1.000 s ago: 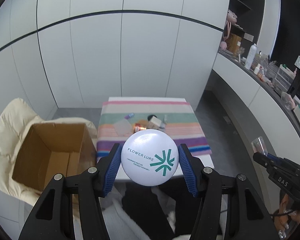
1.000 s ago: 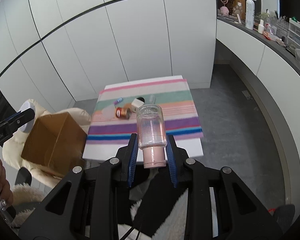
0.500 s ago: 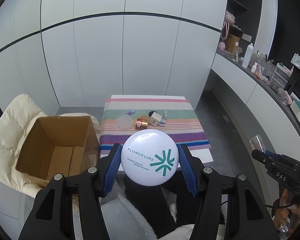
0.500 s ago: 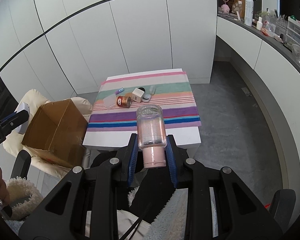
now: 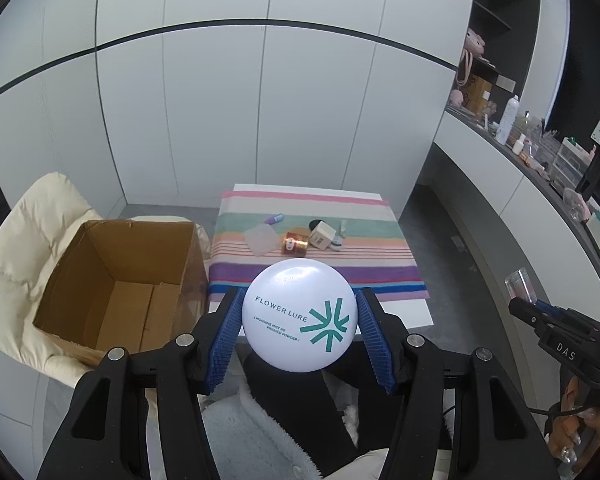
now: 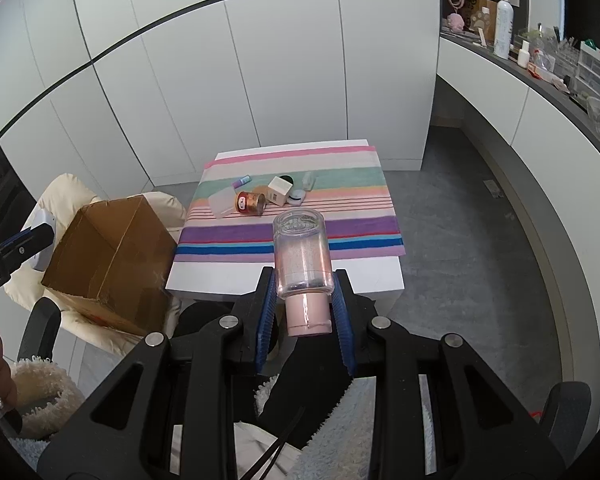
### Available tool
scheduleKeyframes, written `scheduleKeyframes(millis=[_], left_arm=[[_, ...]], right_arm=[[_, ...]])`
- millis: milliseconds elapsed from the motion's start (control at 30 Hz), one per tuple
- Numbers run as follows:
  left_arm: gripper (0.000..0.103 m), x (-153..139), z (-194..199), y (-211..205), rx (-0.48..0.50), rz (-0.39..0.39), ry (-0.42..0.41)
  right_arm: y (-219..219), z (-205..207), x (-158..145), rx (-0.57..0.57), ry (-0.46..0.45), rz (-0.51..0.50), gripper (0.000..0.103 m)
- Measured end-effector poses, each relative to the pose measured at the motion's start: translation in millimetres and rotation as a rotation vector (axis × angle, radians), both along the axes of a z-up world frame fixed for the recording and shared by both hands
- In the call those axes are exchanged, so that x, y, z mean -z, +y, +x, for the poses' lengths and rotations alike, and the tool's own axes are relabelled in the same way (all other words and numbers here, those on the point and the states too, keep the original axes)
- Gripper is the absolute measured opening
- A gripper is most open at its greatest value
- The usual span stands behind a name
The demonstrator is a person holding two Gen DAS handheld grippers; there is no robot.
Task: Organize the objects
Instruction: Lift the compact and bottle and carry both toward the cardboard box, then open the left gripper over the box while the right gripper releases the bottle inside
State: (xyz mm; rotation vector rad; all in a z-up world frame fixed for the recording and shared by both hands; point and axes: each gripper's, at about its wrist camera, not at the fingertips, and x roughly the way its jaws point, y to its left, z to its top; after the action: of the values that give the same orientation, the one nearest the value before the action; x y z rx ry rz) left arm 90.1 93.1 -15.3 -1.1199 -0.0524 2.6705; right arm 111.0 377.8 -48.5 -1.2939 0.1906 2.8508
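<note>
Both wrist views look forward and down from well back, facing the white wall. Shared in both: the bench (image 5: 414,314) (image 6: 384,284) with its striped cloth (image 5: 312,276) (image 6: 292,236), and the cardboard box (image 5: 112,280) (image 6: 108,256) at left.

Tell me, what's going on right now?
Left tool shut on white compact. Right tool shut on pink bottle. Open cardboard box left of table; path looks unobstructed.

one compact (image 5: 299,315), one bottle (image 6: 302,256), one box (image 5: 118,280)
</note>
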Motion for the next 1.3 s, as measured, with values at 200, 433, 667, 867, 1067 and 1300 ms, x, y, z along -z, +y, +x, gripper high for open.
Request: scheduleKeyframes(millis=[200, 433, 667, 867, 1067, 1300], left_arm=[[0.059, 4.0, 1.8, -16.9, -0.045, 0.004, -0.008], [0.059, 6.7, 8.3, -55.5, -0.153, 0.009, -0.009], [0.059, 16.2, 23.3, -112.0, -0.316, 0.002, -0.027], [0.059, 29.5, 40.7, -155.1, -0.431, 0.008, -0.04], [0.059, 42.7, 53.3, -187.1, -0.51, 0.021, -0.062], [0.059, 63.6, 31.2, -209.9, -0.568, 0.028, -0.113]], right_arm=[[-16.9, -8.8, 1.1, -0.054, 0.003, 0.008, 0.029], [-59.5, -21.9, 2.5, -0.187, 0.008, 0.017, 0.029], [-127.3, -36.6, 14.1, -0.372, -0.006, 0.017, 0.029], [-193.9, -36.3, 25.4, -0.545, -0.025, 0.024, 0.029], [-243.1, -32.3, 34.2, -0.653, -0.042, 0.035, 0.029], [-284.1, -43.9, 43.3, -0.721, -0.029, 0.064, 0.029]])
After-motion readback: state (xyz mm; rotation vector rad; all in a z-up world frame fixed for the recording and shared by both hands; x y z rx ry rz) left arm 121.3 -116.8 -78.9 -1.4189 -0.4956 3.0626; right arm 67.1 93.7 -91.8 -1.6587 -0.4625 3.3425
